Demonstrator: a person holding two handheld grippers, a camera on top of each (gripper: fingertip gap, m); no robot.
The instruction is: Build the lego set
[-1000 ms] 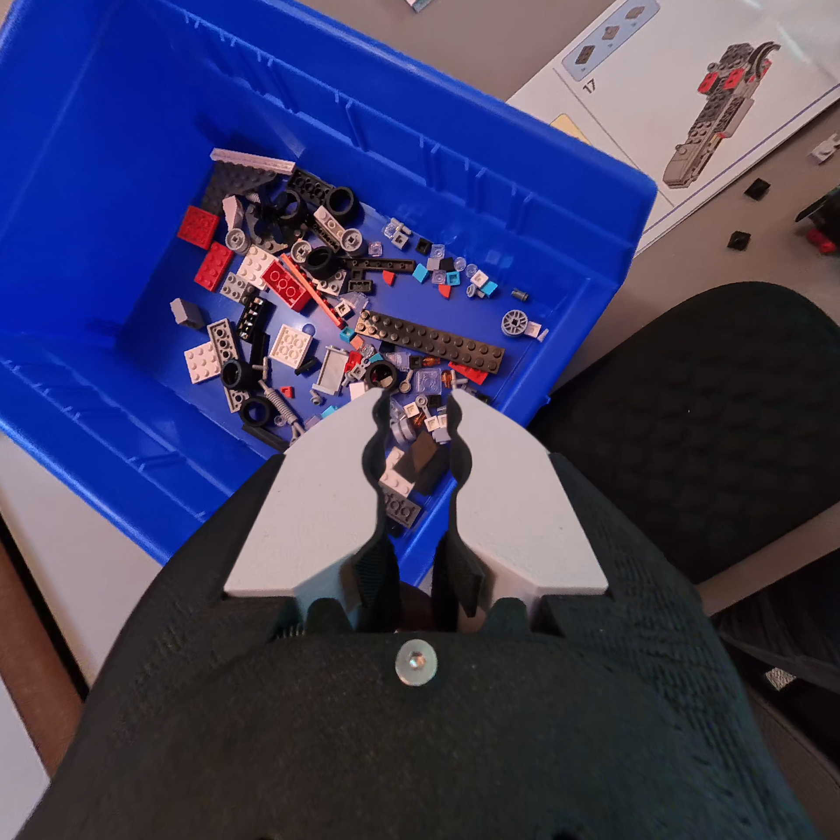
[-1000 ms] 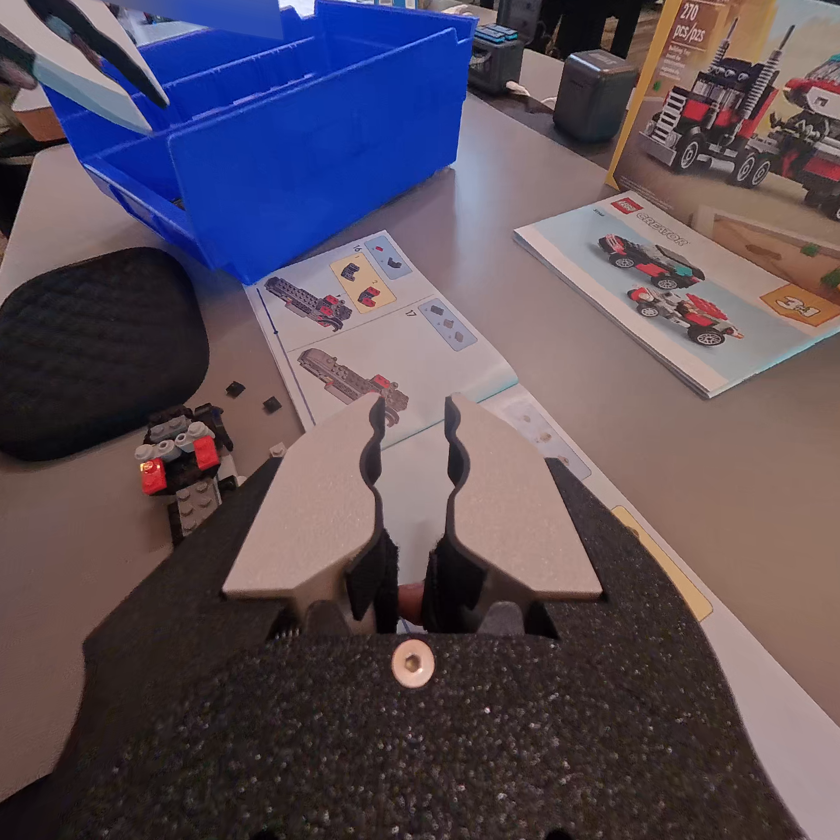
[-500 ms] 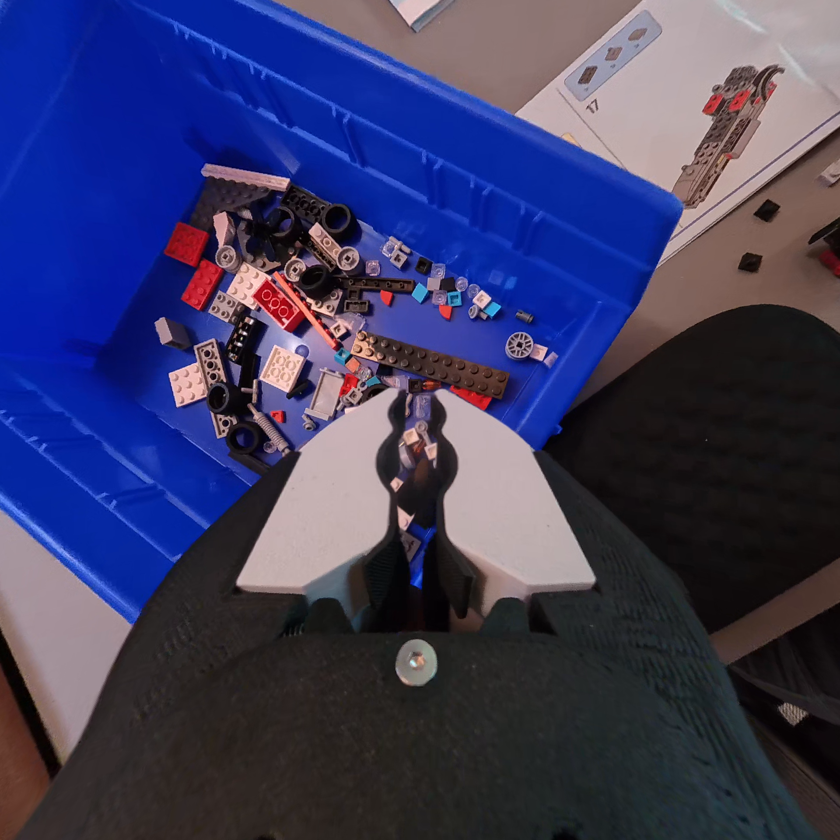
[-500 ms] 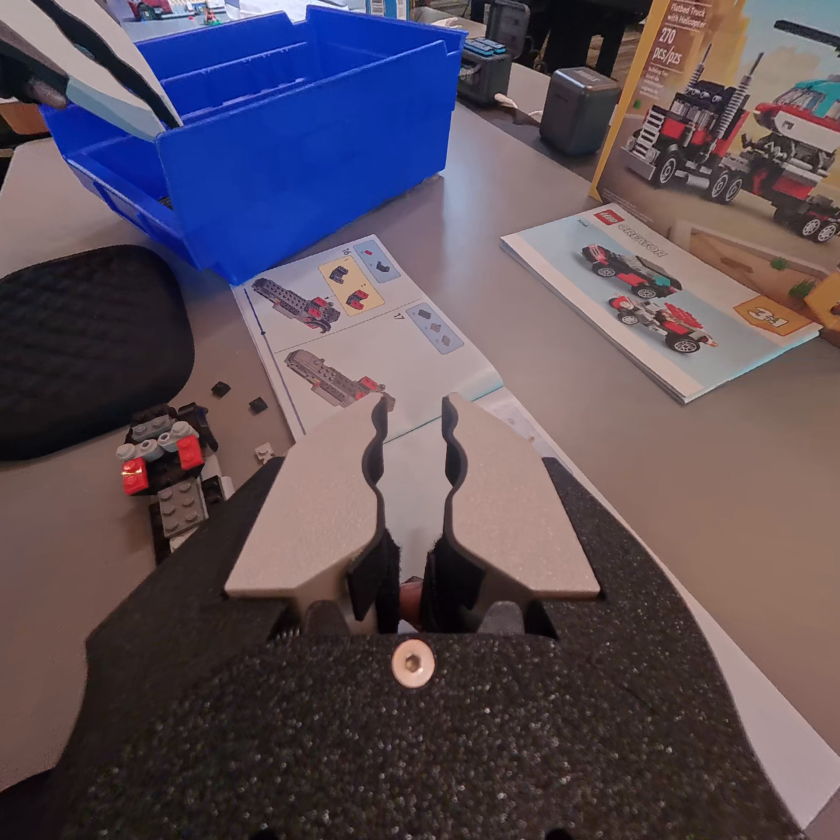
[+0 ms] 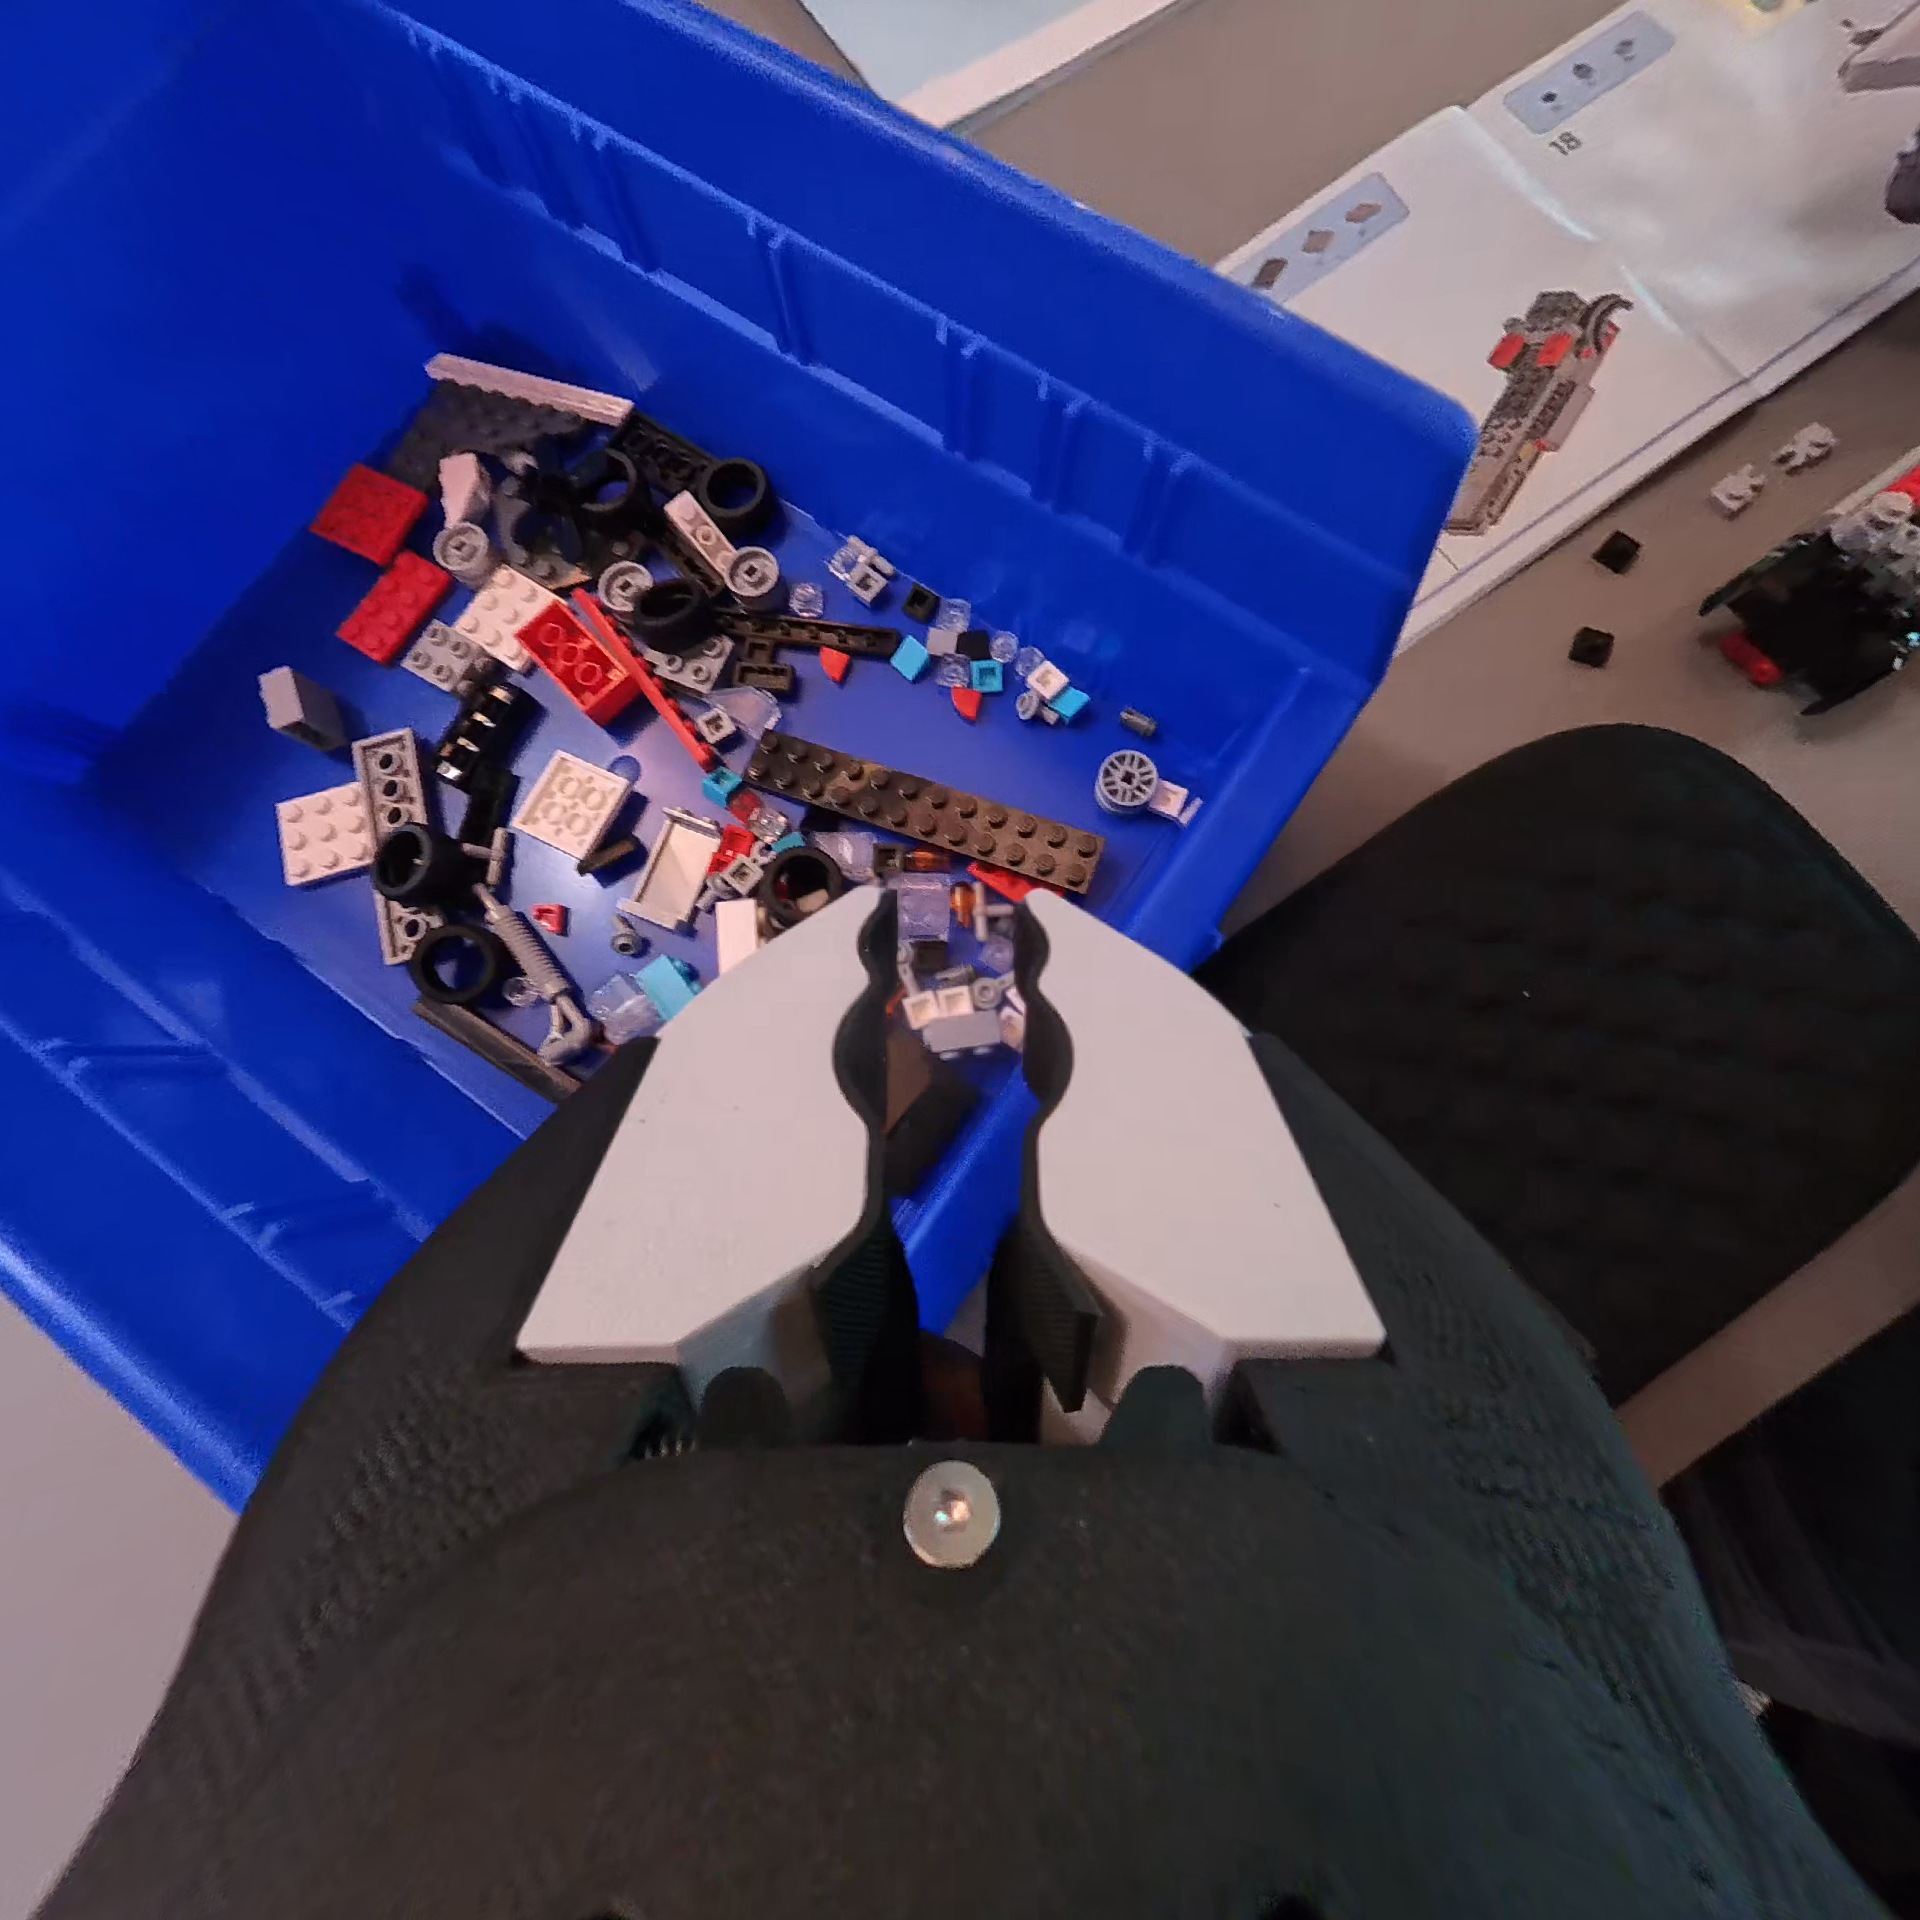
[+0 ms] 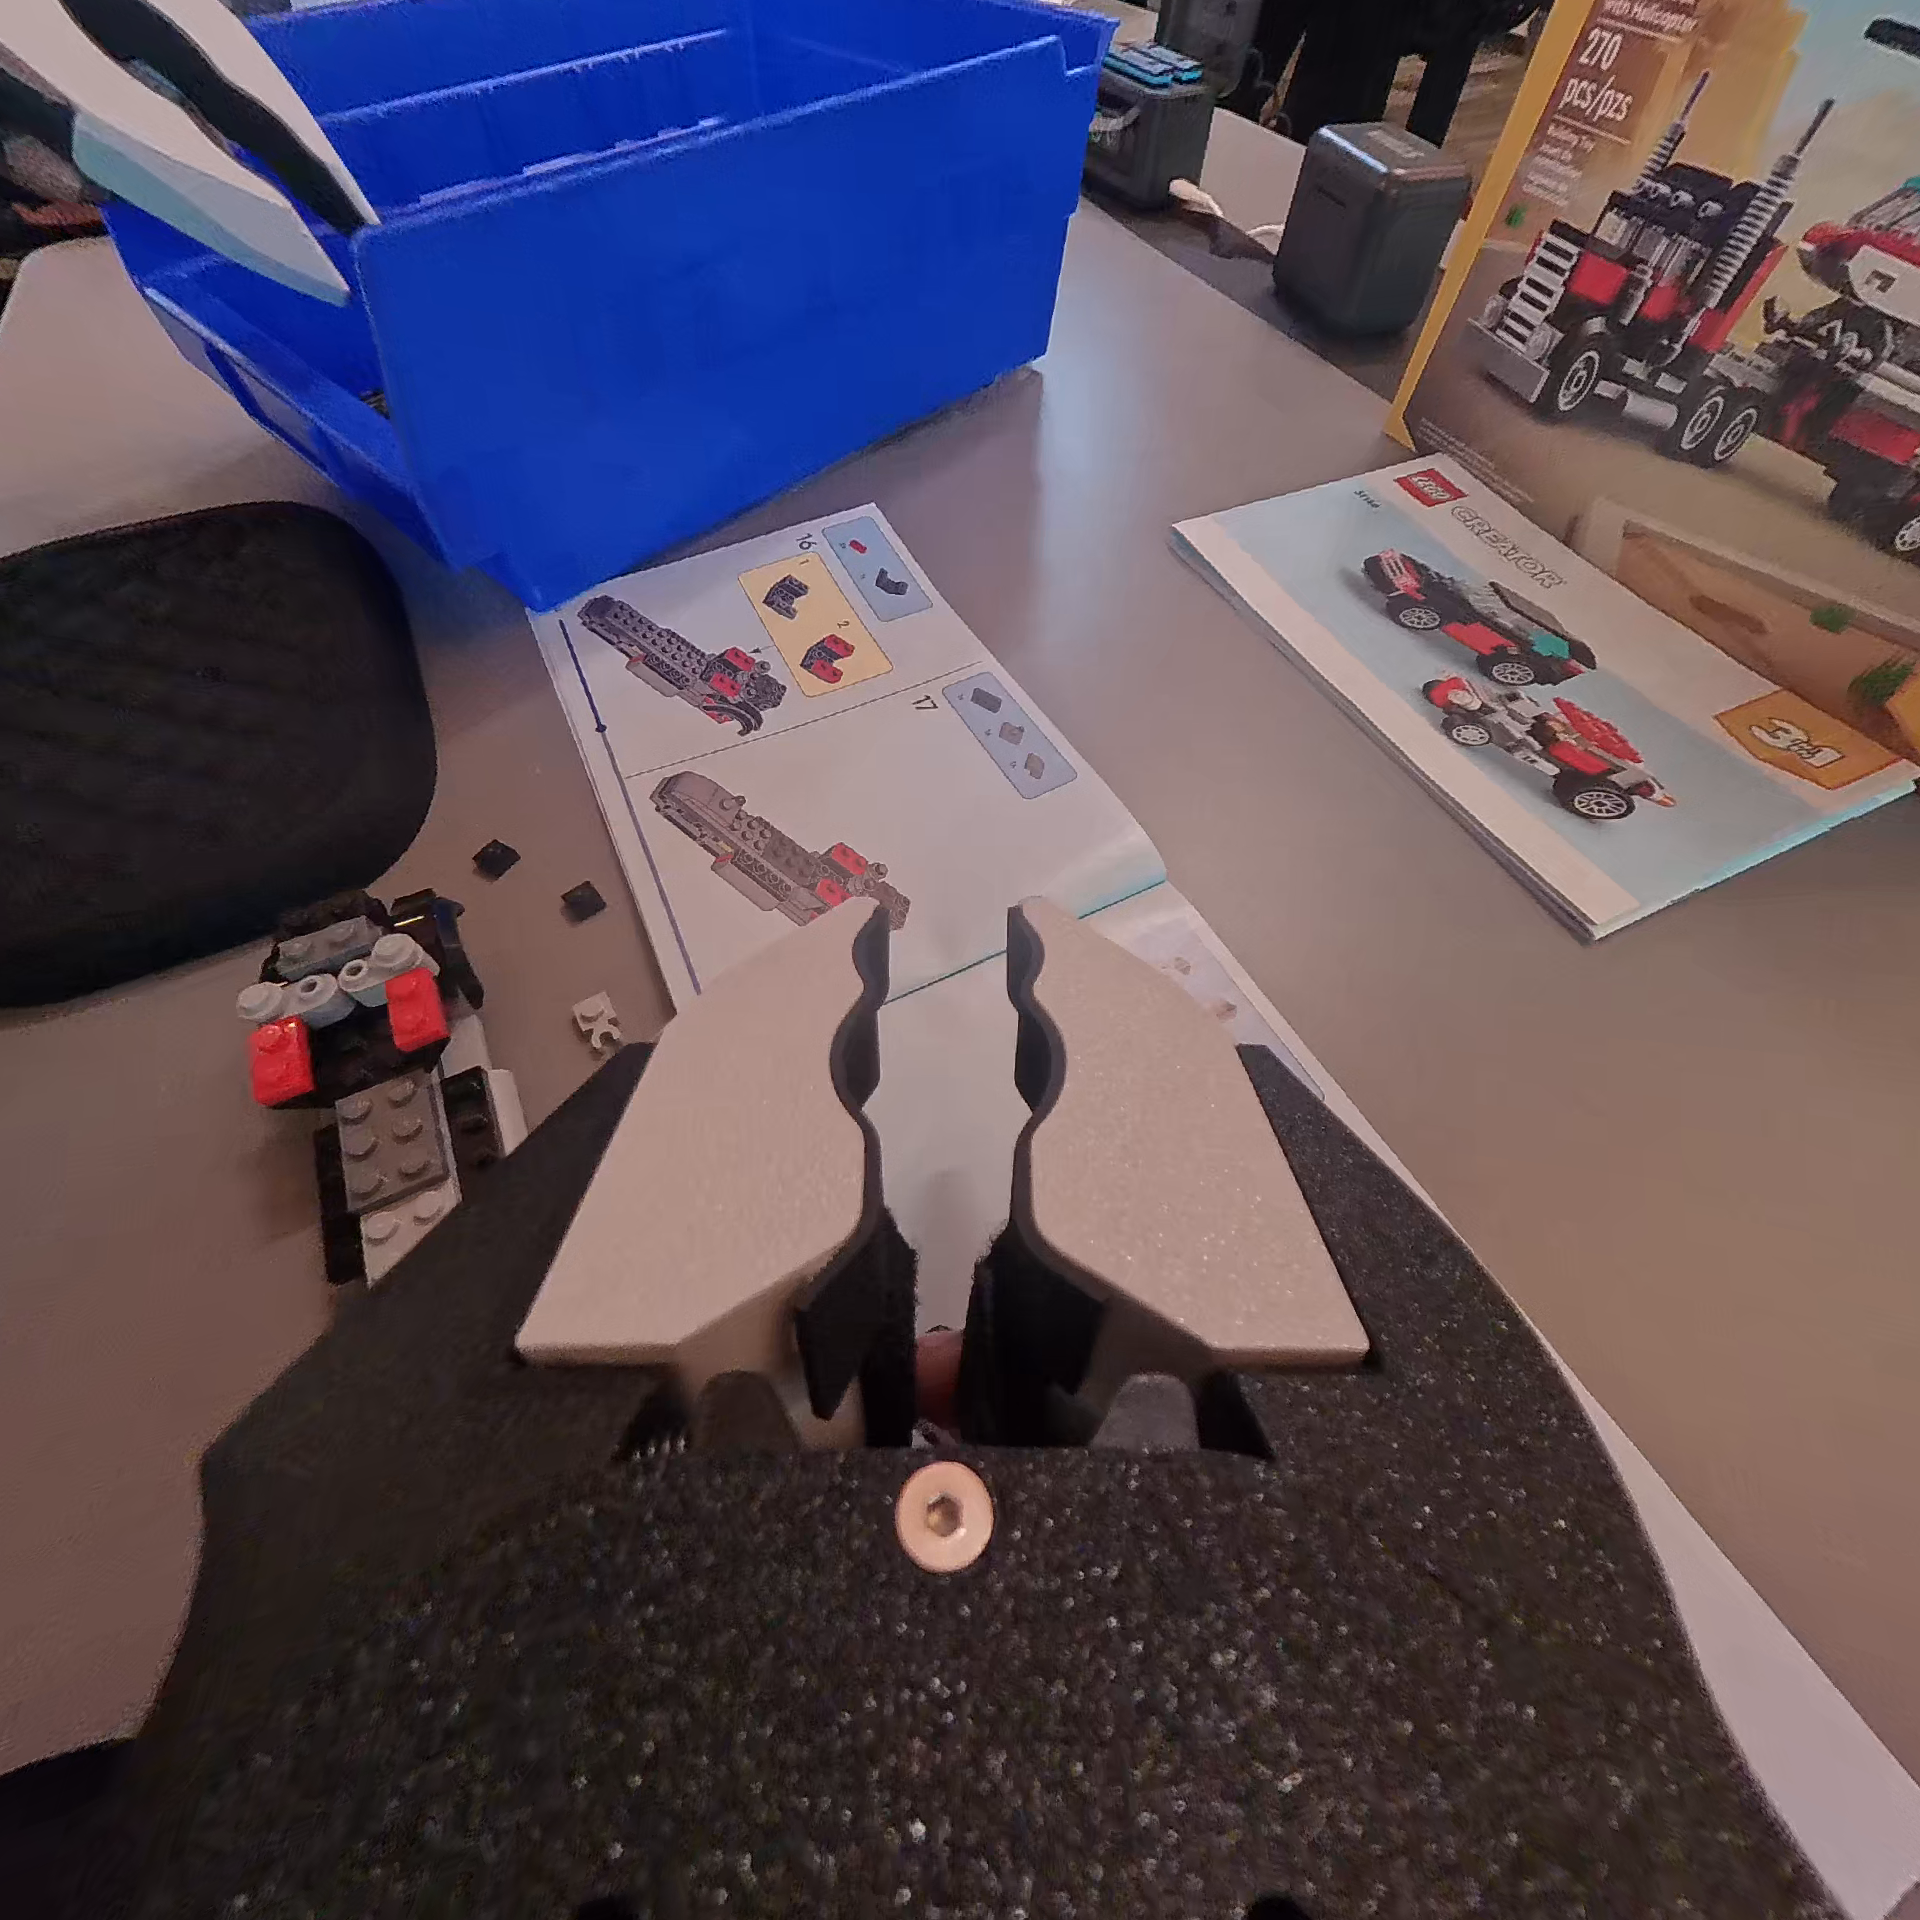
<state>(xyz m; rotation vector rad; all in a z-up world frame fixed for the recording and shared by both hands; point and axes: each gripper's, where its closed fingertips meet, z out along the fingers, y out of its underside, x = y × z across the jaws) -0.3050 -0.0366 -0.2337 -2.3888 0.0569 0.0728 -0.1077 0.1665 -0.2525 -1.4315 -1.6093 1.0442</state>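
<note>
A blue bin [image 5: 1039, 343] holds several loose Lego pieces, among them a long black plate [image 5: 925, 810], red bricks [image 5: 577, 660] and black tyres [image 5: 452, 961]. My left gripper [image 5: 951, 902] hangs open and empty over the bin's near right corner, above small grey and clear pieces. The part-built black, grey and red model [image 6: 353, 1039] lies on the table, left of my right gripper [image 6: 945, 914]. It also shows in the left wrist view [image 5: 1829, 608]. My right gripper is open and empty over the open instruction booklet [image 6: 831, 727].
A black quilted pad [image 6: 187, 748] lies beside the bin [image 6: 675, 260]. Two small black pieces [image 6: 497, 858] and a pale clip piece [image 6: 597, 1023] lie loose near the model. A second booklet [image 6: 1538, 686], the set's box [image 6: 1714, 260] and a dark device [image 6: 1371, 218] stand right and back. Left tips to right tips: about 30 cm.
My left gripper narrowed half a second ago and now stands wider again, with nothing taken up. It has shifted a little over the bin's near corner. My right gripper has barely moved.
</note>
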